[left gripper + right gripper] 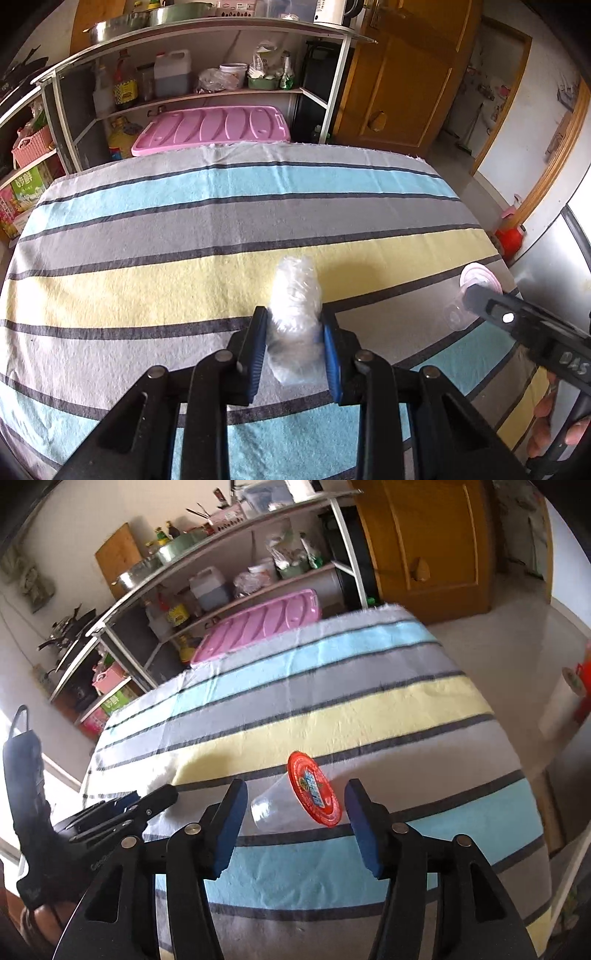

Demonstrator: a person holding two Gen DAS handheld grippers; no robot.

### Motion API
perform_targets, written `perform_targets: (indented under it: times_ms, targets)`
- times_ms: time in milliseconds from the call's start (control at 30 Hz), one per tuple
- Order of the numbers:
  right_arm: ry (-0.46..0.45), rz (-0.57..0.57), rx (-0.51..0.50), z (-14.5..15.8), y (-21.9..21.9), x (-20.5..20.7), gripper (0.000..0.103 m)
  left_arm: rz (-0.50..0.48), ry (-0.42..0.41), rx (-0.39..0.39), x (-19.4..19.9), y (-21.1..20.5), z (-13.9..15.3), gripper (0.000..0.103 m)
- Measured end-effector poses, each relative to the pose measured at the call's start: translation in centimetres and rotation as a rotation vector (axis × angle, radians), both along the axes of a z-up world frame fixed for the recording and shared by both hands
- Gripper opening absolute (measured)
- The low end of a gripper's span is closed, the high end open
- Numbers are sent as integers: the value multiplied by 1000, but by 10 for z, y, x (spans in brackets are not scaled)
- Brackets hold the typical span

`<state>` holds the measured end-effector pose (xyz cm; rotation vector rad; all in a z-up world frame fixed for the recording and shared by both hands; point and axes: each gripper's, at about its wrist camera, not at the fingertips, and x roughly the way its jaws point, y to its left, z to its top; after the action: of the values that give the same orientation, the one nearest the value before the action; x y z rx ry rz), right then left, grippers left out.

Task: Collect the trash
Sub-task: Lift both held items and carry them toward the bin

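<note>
- Two grippers work over a table covered by a striped cloth (155,236) with bands of grey, light blue and pale yellow, split by thin dark lines.
- In the left wrist view, the left gripper (295,343) is clamped on a crumpled wad of clear plastic wrap (293,295); both blue pads press against its sides, and the wad bulges out above and below them.
- The wad sits over the border between a yellow band and a grey one; whether it rests on the cloth or is lifted cannot be told.
- In the right wrist view, the right gripper (293,823) has its jaws spread wide, with a clear plastic cup (273,812) lying on its side between them.
- Neither pad touches the cup; there is a gap on each side.
- The cup carries a red foil lid (314,790) with a printed label, and the lid faces up and to the right, while the clear base points toward the left finger.
- From the left wrist view, the same cup (458,314) shows at the right edge of the table, just beside the tip of the right gripper (476,295), with its lid looking pale pink.
- A person's fingers (546,424) hold the right gripper's handle at the lower right.
- Behind the table stands a metal shelf rack (207,92) with bottles and jugs, and a pink plastic lid (214,129) lies below it.
- A wooden door (406,81) stands to the right of the rack.
</note>
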<state>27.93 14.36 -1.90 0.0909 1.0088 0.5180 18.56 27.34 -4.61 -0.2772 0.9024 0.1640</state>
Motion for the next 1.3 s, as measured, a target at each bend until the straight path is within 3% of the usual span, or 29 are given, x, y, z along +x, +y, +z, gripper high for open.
perform_targets:
  times_ms: [233, 567, 800, 1300]
  targets:
    - [5, -19, -24, -7, 11, 3, 56, 1, -4, -9, 1, 2, -1, 30]
    - [39, -43, 70, -10, 4, 5, 53, -3, -11, -17, 0, 2, -2, 30]
    - [13, -11, 102, -3, 4, 1, 52, -13, -18, -13, -2, -2, 2, 30]
    - [-92, 24, 53, 29, -13, -28, 49, -54, -73, 27, -26, -32, 29, 30]
